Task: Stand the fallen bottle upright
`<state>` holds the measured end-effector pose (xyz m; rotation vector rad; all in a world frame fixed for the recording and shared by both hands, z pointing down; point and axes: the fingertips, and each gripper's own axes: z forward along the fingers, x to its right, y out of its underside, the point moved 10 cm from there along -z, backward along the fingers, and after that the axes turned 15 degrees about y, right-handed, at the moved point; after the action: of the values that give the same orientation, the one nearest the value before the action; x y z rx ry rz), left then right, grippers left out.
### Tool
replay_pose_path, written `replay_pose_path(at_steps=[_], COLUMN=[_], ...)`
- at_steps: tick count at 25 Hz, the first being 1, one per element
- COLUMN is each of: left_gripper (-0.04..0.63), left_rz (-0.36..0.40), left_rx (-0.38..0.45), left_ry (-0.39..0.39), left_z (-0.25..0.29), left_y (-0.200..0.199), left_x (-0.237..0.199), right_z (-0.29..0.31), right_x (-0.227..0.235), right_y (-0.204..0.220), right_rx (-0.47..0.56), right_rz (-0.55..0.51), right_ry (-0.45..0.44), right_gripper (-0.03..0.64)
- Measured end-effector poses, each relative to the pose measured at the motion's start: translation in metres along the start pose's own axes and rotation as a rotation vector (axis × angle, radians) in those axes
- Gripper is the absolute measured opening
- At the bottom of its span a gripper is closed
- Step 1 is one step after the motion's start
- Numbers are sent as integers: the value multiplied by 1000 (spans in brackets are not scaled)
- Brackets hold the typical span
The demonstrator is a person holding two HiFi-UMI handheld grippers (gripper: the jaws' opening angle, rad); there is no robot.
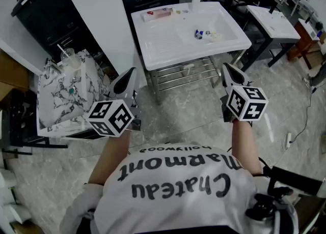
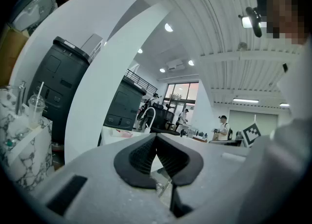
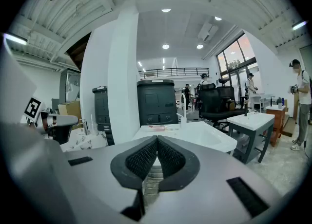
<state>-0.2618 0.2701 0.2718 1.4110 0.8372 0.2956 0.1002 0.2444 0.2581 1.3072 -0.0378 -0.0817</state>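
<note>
1. Left gripper view: the left gripper (image 2: 156,136) has its jaws closed on nothing.
2. The right gripper (image 3: 156,139) is closed and empty too.
3. The bottle (image 1: 158,14) lies flat at the sink's (image 1: 158,50) rear left corner, long axis along the rear edge; cap end unclear.

Fallen bottle, upper middle of head view, not upright yet.
Small bottle (image 1: 200,34) lies on its side in the basin of the white sink (image 1: 158,42), right of centre; blue and dark bits show, cap and label too small to tell.
</note>
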Motion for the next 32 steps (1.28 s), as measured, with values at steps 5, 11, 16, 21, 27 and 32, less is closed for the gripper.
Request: replay_pose_path(at_steps=[5,11,16,21,27,32], left_gripper=[6,6,6,6,6,6], left_rz=[-4,-6,-20,-33,-39,-30], left_rx=[6,15,11,-8,9,9], left_ry=[6,7,1,12,4,-8], left_z=[2,3,5,15,40,73], left_y=[1,-1,3,10,8,7], left_x=[-3,-8,-15,-21,-41,-59], right_z=[2,8,14,24,62,113], right_x=[-2,-4,-7,3,7,11], right_y=[0,-4,1,7,9,3], right_rx=[-1,-3,-18,-29,-39,-40], right_rz=[-5,-15,-17,39,59,56], right_ry=[2,3,1,9,-19,-72], right_gripper=[14,14,14,14,14,15])
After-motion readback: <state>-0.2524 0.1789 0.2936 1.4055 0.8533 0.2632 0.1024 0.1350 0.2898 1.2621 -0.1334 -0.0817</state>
